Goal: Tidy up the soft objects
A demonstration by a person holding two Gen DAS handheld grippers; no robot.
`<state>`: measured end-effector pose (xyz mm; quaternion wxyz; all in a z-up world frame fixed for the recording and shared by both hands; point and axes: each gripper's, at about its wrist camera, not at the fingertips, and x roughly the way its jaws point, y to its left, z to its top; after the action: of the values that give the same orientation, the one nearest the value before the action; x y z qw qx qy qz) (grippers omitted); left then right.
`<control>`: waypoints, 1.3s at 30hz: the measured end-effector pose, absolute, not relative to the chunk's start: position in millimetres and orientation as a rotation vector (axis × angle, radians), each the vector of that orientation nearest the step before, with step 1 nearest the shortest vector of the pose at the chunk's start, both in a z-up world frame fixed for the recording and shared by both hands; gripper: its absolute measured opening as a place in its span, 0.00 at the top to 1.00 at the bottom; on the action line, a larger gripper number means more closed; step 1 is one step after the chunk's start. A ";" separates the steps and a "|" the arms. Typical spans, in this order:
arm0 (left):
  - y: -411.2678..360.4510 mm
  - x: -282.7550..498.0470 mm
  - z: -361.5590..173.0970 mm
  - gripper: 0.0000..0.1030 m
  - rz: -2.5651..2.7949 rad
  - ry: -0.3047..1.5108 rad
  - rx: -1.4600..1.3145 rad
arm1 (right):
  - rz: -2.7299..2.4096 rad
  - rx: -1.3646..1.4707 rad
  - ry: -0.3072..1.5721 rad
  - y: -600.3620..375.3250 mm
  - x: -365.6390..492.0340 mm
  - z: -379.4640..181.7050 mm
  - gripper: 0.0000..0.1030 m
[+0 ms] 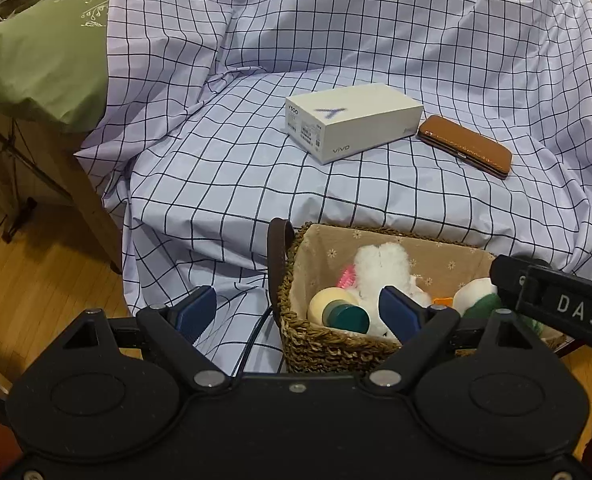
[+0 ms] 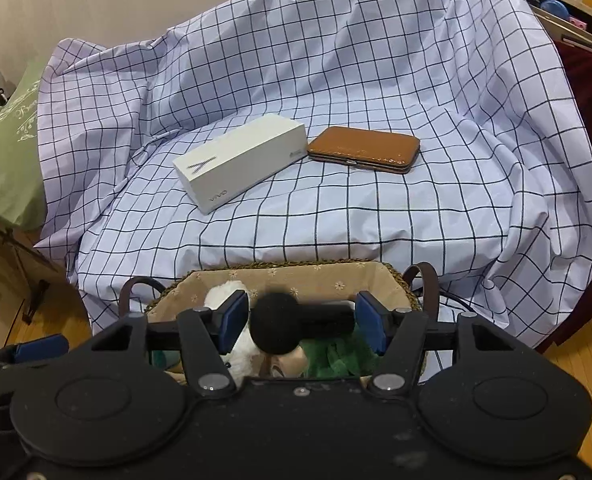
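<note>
Checked cloth (image 1: 335,40) in pale purple covered the whole seat in front of you, and wooden floor (image 1: 36,280) showed down at the left. On the cloth lay a white box (image 1: 351,120) with "vivo" printed on its side, a big "Y" on top and "Y500" on its end; its small labels were too tiny to read. Just beside the box, at its corner, lay a brown case (image 1: 465,146), shut. A green pillow (image 1: 44,60) with white curly writing sat off to the left; you could only make out "Bea". Near you stood the woven basket (image 1: 327,348) with a flowered lining and dark loop handles. Inside it were a fluffy white toy (image 1: 379,276), something pink, a cream and teal round thing (image 1: 339,312) and a green soft thing (image 2: 335,354), all packed close and partly hidden. Your left gripper (image 1: 296,314) was spread wide with nothing between its blue pads; one pad hung over the basket and the other outside its wall. Your right gripper (image 2: 301,326) hung over the basket with its pads apart and not pinching the toys below. A black fuzzy ball (image 2: 276,322) on a bar blocked the middle of that view. The right gripper's side, marked "DAS", cut across the left view.
</note>
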<state>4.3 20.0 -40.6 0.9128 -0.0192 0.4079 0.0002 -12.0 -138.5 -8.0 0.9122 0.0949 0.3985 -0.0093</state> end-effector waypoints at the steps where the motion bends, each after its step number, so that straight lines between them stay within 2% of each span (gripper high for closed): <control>1: 20.0 4.3 -40.7 0.17 0.000 0.841 -0.040 | -0.017 0.194 0.818 -138.2 -12.4 -7.5 0.39; 14: 20.4 4.5 -40.9 0.16 -0.007 0.852 -0.051 | -0.062 0.174 0.792 -143.7 -18.2 -1.7 0.35; 25: 17.3 3.0 -38.9 0.10 -0.014 0.852 -0.040 | -0.101 0.123 0.784 -149.4 -29.1 3.4 0.26; 27: 17.2 3.1 -38.7 0.09 -0.019 0.857 -0.040 | -0.114 0.117 0.784 -151.0 -30.7 3.9 0.21; 39: 14.0 1.4 -36.3 0.06 -0.026 0.858 -0.031 | -0.169 0.117 0.813 -159.3 -33.4 0.3 0.13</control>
<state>1.4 14.0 -36.3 0.9092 -0.0150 0.4159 -0.0127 -33.4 -159.3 0.3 0.9134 0.0568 0.3947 -0.0821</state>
